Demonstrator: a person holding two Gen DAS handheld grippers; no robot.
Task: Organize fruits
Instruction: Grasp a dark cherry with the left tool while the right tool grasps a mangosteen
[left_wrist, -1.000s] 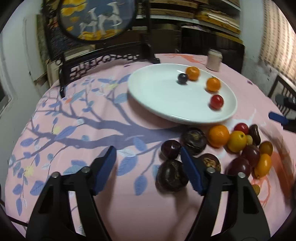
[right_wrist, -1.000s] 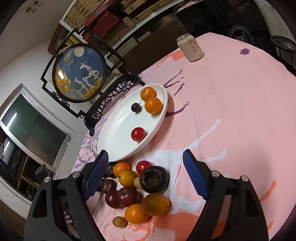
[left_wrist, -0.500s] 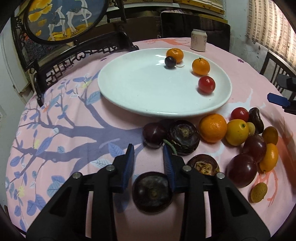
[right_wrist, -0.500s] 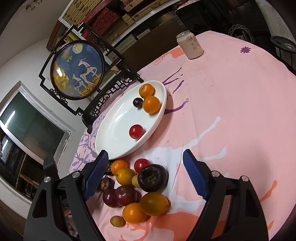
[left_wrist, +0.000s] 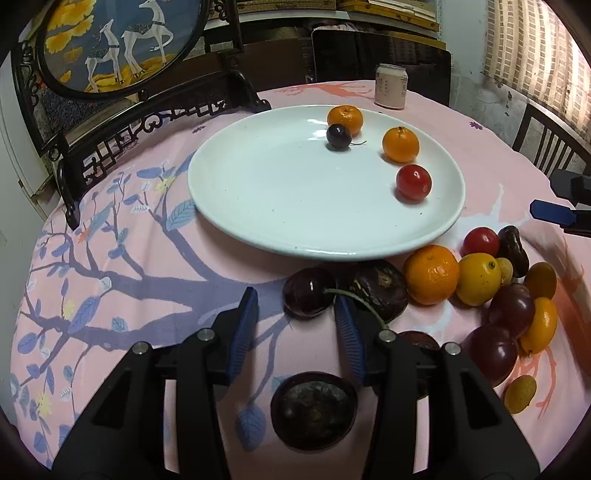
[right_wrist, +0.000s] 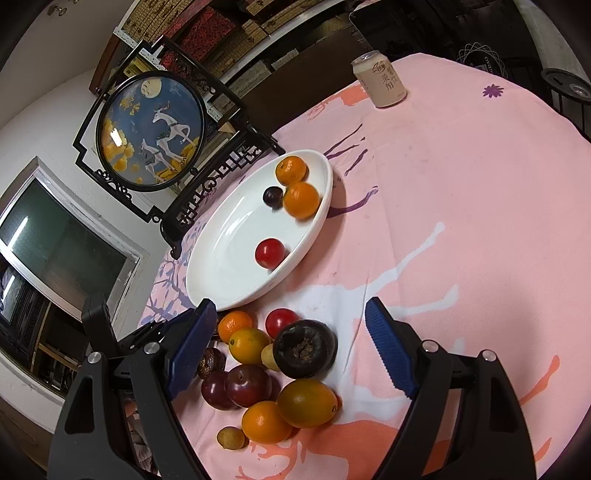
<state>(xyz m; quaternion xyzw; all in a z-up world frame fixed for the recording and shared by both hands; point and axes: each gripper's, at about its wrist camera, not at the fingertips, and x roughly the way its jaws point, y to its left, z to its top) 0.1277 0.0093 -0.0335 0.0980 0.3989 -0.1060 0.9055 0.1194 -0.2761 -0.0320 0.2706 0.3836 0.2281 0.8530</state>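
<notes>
Round table with a pink cloth, a plate and loose fruit.

The table (left_wrist: 110, 229) wears a pink cloth printed with a blue-leaved branch. Ahead of the left gripper lies a white plate (left_wrist: 266, 192). Between that gripper's fingers, close to them, rests a dark cherry (left_wrist: 308, 297), and a pile of fruit (left_wrist: 480, 280) lies to its right. Far ahead stand a can (left_wrist: 390, 86) and a dark carved screen (left_wrist: 122, 55).
</notes>
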